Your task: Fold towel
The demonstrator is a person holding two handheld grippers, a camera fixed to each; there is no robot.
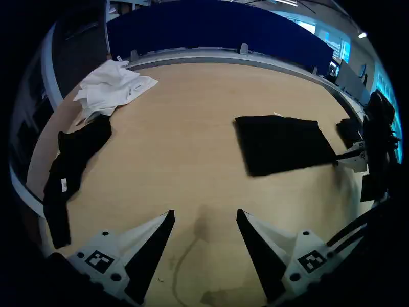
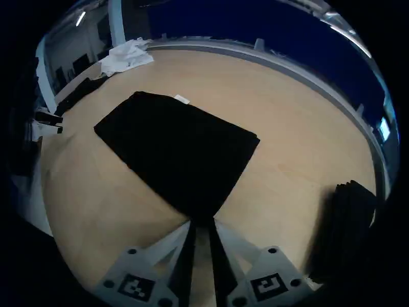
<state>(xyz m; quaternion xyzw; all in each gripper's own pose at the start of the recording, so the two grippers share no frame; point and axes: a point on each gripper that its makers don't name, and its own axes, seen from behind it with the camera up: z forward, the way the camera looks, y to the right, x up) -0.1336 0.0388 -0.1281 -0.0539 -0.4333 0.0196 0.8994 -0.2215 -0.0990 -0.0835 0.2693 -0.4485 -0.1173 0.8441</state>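
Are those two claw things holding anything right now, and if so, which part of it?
The right gripper pinches the flat black fabric towel by its nearest corner. The left gripper is open and holds nothing.

Office, blue desk partition (image 1: 214,25), wooden desk (image 1: 194,102), ceiling lights (image 1: 362,35)

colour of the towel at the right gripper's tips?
Black, plain: the towel shows best in the right gripper view.

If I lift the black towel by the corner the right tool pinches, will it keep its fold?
Probably not: the black towel lies flat and thin, so it likely droops from the right tool and unfolds. It looks light; it should slide easily on the smooth table.
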